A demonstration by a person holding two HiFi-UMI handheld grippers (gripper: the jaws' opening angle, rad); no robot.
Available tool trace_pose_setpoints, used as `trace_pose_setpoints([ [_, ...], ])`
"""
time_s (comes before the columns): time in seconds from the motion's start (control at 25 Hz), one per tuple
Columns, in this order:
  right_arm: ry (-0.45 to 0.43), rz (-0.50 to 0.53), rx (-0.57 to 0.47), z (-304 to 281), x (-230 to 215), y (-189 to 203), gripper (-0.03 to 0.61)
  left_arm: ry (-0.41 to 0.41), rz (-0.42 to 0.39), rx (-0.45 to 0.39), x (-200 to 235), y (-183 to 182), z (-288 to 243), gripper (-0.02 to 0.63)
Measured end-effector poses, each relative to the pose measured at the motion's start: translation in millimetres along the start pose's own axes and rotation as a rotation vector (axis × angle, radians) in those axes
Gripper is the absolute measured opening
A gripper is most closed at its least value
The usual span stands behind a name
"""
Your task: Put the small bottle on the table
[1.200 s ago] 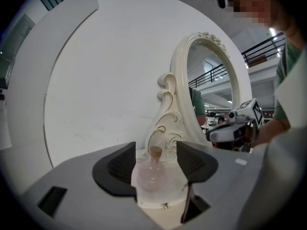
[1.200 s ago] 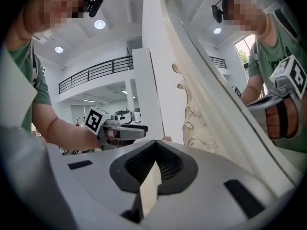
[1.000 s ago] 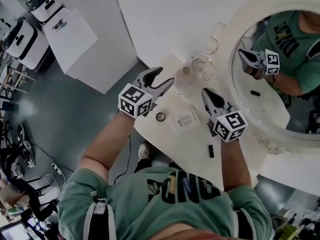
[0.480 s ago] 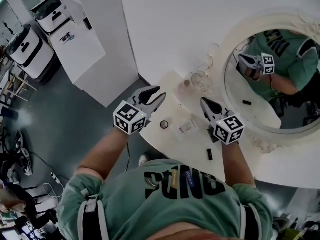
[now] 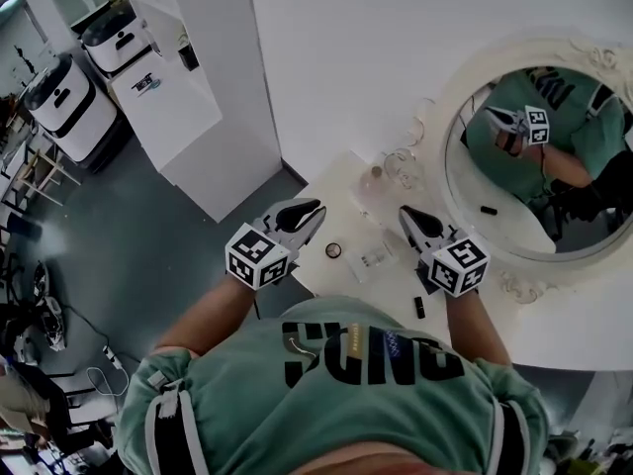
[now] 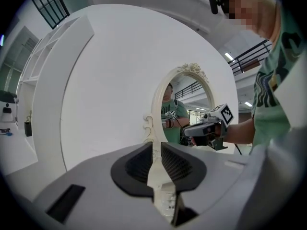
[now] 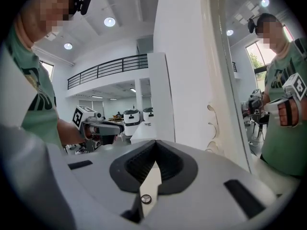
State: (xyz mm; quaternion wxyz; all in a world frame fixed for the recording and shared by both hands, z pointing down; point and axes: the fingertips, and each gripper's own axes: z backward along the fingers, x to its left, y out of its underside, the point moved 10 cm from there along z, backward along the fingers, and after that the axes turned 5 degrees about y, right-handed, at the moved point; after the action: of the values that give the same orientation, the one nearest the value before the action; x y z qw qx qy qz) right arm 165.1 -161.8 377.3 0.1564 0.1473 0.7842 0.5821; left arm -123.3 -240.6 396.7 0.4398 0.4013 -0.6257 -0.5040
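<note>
Head view: small bottle (image 5: 375, 176) beyond left claw (image 5: 313, 207)

- White tabletop (image 5: 341, 196): near edge hidden beneath the person's green printed shirt (image 5: 376, 364).
- White ornate-framed oval mirror (image 5: 447, 156): right side cut off by the picture edge.
- Small black object (image 5: 419, 307) by the tabletop's near edge: too small to identify.

The left hand-held gripper (image 5: 315, 209) has just been closing its empty jaws, earlier wide apart.
</note>
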Motion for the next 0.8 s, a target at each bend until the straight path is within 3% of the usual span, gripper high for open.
trace_pose_setpoints([
  [0.24, -0.016, -0.017, 0.003, 10.7, 7.5, 4.2, -0.006, -0.039, 0.019, -0.039, -8.2, -1.4, 20.4, 0.012],
  [0.8, 0.016, -0.034, -0.005, 14.0, 13.8, 13.1, -0.006, -0.015, 0.022, -0.031, -20.1, -4.1, 26.7, 0.009],
])
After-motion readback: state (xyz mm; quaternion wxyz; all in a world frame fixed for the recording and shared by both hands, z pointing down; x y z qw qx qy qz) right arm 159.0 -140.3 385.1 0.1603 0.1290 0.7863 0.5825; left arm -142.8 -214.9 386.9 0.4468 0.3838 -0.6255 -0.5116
